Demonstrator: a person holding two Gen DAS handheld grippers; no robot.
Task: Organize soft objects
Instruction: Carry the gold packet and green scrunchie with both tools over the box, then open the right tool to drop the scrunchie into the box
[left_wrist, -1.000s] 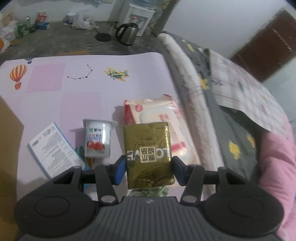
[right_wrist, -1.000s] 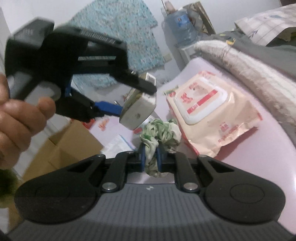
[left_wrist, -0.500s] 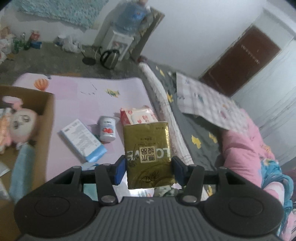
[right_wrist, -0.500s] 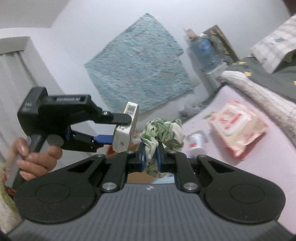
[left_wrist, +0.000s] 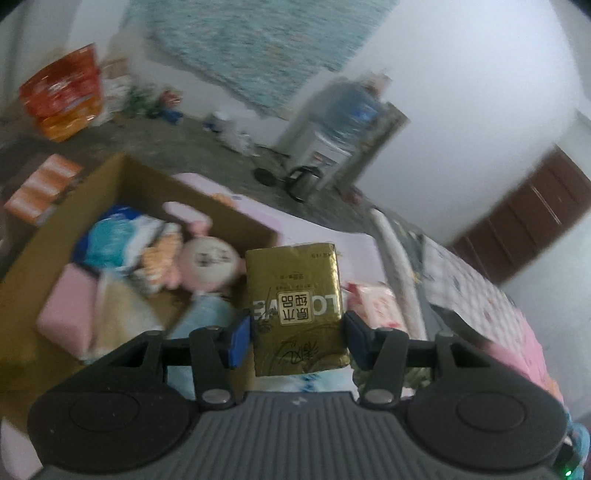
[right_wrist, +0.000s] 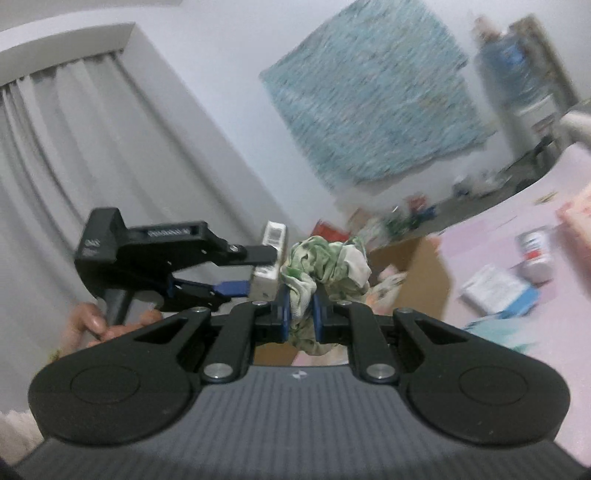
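My left gripper (left_wrist: 295, 328) is shut on a gold tissue pack (left_wrist: 295, 295), held upright between the blue pads above the near edge of a cardboard box (left_wrist: 155, 177). Inside the box lie a pink plush doll (left_wrist: 207, 262), a pink pad (left_wrist: 70, 306) and blue-white soft packs. My right gripper (right_wrist: 301, 308) is shut on a crumpled green-and-white cloth scrunchie (right_wrist: 328, 262). In the right wrist view the left gripper (right_wrist: 255, 271) hangs just left of the scrunchie with the pack (right_wrist: 271, 258) seen edge-on, and a hand (right_wrist: 88, 321) holds its grip.
On the pink mat sit a wet-wipes pack (left_wrist: 376, 306), a yogurt cup (right_wrist: 535, 251) and a blue-white packet (right_wrist: 498, 288). A bed with a checked cover (left_wrist: 461, 288) runs along the right. A kettle (left_wrist: 303, 181) and a water dispenser (left_wrist: 332, 144) stand on the floor behind.
Both grippers have risen and swung left, away from the mat's items and towards the cardboard box. The box now fills the left wrist view's left half. Both grips are unchanged.
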